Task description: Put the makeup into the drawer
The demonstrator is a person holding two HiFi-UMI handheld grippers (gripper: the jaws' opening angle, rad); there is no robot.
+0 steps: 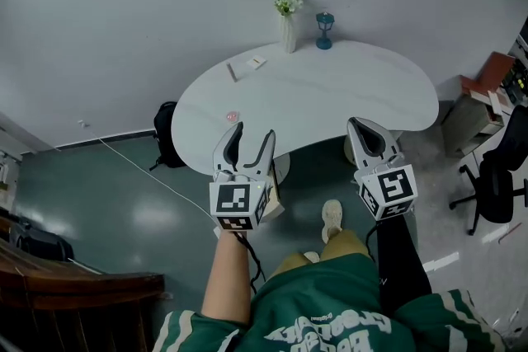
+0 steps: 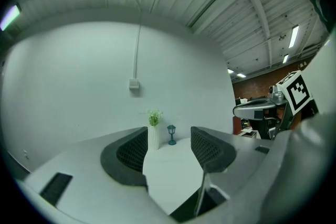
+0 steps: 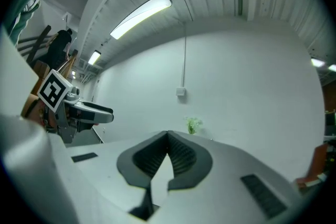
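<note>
Left gripper [image 1: 254, 130] jaws released, right gripper [image 1: 356, 123] jaws clenched, empty; small round pink makeup [image 1: 233, 116] at left gripper's ten o'clock on smooth white desk [image 1: 330, 95].

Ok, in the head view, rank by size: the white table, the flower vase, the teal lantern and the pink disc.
Largest to smallest:
white curved table
white vase with green flowers
small teal lantern
small pink round item

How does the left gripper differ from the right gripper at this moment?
The left gripper has its jaws apart; the right gripper has its jaws together at the tips. The left gripper sits on a bare forearm, the right gripper on a black-sleeved arm. Both are empty and point toward the white table.
</note>
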